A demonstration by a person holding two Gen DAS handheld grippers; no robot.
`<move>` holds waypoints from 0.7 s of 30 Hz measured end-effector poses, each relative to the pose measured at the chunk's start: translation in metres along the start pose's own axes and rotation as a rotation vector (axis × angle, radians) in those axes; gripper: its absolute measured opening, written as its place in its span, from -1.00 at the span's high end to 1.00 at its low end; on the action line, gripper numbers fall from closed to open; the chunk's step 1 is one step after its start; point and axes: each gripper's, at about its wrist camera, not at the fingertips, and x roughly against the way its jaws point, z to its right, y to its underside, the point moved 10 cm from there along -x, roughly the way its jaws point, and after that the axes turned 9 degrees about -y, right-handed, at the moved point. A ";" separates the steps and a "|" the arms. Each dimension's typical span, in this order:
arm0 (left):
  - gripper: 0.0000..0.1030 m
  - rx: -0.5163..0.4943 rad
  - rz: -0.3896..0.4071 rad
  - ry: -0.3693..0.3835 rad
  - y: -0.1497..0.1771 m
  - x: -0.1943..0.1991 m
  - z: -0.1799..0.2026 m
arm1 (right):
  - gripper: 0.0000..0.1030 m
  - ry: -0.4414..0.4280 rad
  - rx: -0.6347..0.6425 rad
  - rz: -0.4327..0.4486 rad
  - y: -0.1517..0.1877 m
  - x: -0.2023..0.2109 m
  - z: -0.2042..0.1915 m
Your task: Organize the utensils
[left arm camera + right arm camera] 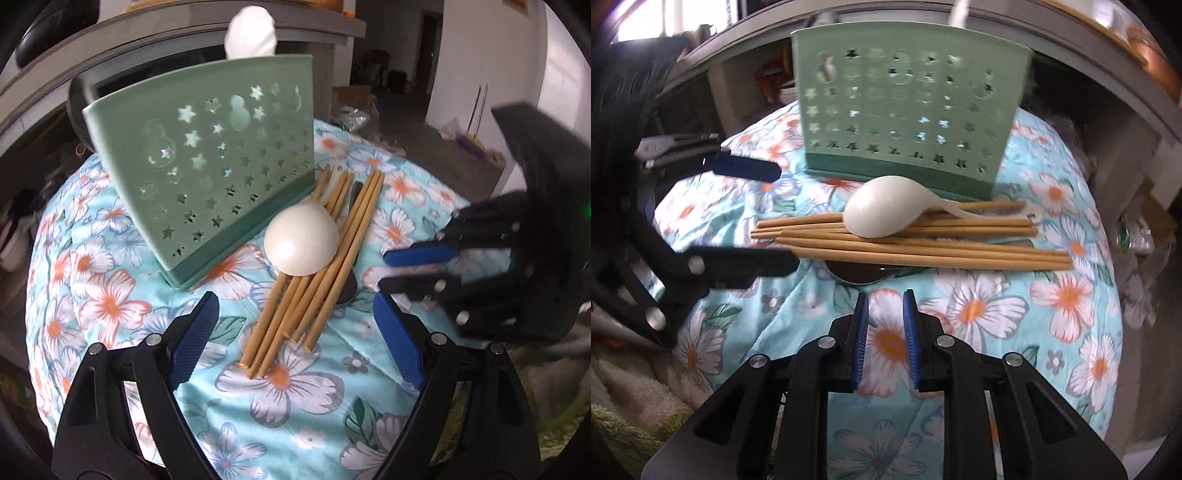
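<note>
Left wrist view: nearest, the left gripper [291, 332] has its jaws spread wide and empty above the flower-printed light blue cloth [110, 295]. Just beyond, at twelve o'clock, lies a bundle of tan bamboo chopsticks [314, 273], apparently gathered for sorting, with a white plastic spoon [301, 243] bowl-down across them and a dark round item partly hidden beneath. At eleven o'clock stands the green plastic utensil holder with star cut-outs [207, 173], a white spoon already upright in it. At three o'clock the right gripper [384, 269] hovers, jaws nearly closed with nothing between. No writing is legible.
</note>
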 end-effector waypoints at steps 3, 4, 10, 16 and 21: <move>-0.58 -0.005 -0.034 -0.043 0.004 -0.013 -0.006 | 0.63 -0.007 -0.032 0.015 -0.002 0.003 0.004; -0.58 0.009 -0.040 -0.046 0.004 -0.016 -0.010 | 0.63 -0.009 -0.033 0.018 -0.002 0.004 0.004; -0.58 0.076 -0.064 -0.063 0.007 -0.026 -0.031 | 0.63 -0.025 0.031 0.007 -0.006 -0.002 -0.003; -0.58 0.086 -0.063 0.033 0.007 -0.017 -0.021 | 0.63 -0.022 0.070 -0.008 -0.003 -0.006 -0.011; -0.58 0.021 -0.107 -0.012 0.020 -0.027 -0.016 | 0.63 -0.028 0.048 -0.010 -0.003 -0.008 -0.007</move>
